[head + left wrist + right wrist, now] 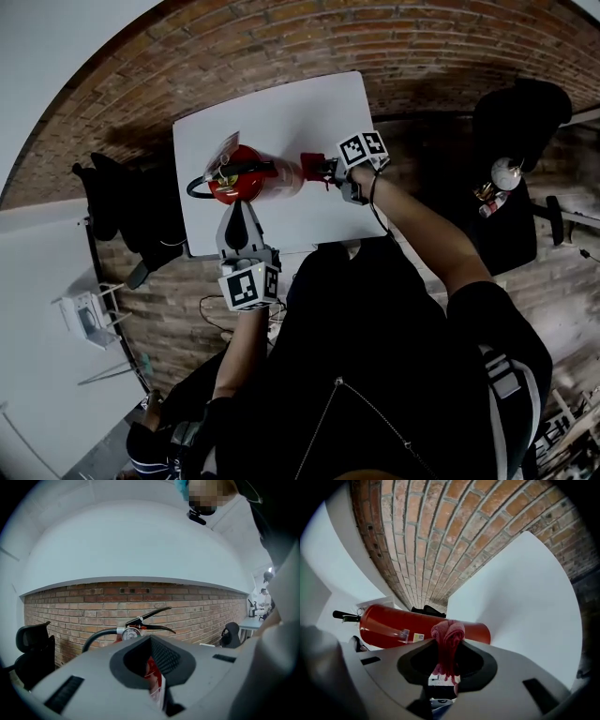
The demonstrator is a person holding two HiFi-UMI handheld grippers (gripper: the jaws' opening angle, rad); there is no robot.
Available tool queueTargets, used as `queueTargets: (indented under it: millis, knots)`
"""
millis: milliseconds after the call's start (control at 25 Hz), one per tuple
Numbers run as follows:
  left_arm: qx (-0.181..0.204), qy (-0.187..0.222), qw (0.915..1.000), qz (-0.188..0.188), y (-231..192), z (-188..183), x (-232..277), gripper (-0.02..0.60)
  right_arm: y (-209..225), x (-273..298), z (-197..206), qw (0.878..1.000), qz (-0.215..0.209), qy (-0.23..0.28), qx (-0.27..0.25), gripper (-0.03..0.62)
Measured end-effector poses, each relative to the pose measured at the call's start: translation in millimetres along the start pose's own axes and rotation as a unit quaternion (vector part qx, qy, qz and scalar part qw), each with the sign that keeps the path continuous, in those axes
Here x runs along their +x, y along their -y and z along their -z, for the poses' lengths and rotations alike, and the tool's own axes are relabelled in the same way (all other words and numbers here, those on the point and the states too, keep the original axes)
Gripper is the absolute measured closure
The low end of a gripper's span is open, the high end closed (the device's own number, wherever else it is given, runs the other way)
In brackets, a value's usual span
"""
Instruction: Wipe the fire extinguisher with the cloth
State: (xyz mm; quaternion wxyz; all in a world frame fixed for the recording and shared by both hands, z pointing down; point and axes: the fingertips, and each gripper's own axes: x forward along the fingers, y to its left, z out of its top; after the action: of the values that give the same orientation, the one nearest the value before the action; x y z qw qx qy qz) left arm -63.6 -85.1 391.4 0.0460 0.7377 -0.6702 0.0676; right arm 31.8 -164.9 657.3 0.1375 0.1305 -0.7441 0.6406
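Currently, the fire extinguisher (258, 180) is laid on its side on the white table (281, 103), with its valve, gauge and black hose turned toward the person's left. The left gripper (239, 208) is set against the red body near the valve end. Its jaws are drawn nearly together, and a thin red-and-white part of the extinguisher is pinched in the narrow slit between them. The right gripper (330, 172) is held at the opposite, bottom end of the cylinder. Its jaws are closed on a bunched red cloth (447, 641), and the cloth's top is pressed against the extinguisher's side. A brick wall (70, 606) is seen behind the table.
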Motion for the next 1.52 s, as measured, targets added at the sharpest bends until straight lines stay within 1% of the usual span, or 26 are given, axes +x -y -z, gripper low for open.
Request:
queueTargets:
  millis: [200, 360, 600, 880, 1040, 1160, 1320, 1520]
  knots:
    - [-0.001, -0.008, 0.9999, -0.008, -10.3, 5.0, -0.6, 0.571, 41.6, 22.8, 16.2, 0.999, 0.036, -0.001, 0.022, 0.484]
    - [-0.002, -0.014, 0.9998, -0.016, -17.9, 10.1, -1.5, 0.571, 71.7, 40.8, 30.4, 0.997, 0.067, -0.002, 0.028, 0.484]
    - [-0.01, -0.026, 0.9992, -0.027, -29.5, 17.8, -3.6, 0.571, 104.6, 66.2, 48.9, 0.994, 0.099, -0.006, 0.049, 0.484]
    - [-0.016, -0.034, 0.9985, -0.039, -38.3, 24.4, -5.7, 0.571, 125.5, 90.4, 52.6, 0.992, 0.111, -0.001, 0.06, 0.484]
    - [-0.025, -0.026, 0.9986, -0.039, -41.0, 22.3, -6.2, 0.571, 125.2, 99.0, 49.9, 0.992, 0.113, 0.012, 0.051, 0.484]
    - [-0.028, -0.037, 0.9977, -0.049, -47.5, 27.7, -7.8, 0.571, 124.4, 102.5, 50.0, 0.992, 0.116, 0.018, 0.053, 0.484]
    - [-0.037, -0.035, 0.9971, -0.056, -51.8, 29.0, -9.0, 0.571, 121.9, 102.9, 50.4, 0.993, 0.104, 0.021, 0.061, 0.484]
    - [-0.043, -0.035, 0.9962, -0.067, -53.5, 25.6, -11.0, 0.571, 106.7, 97.3, 49.7, 0.994, 0.086, 0.025, 0.068, 0.484]
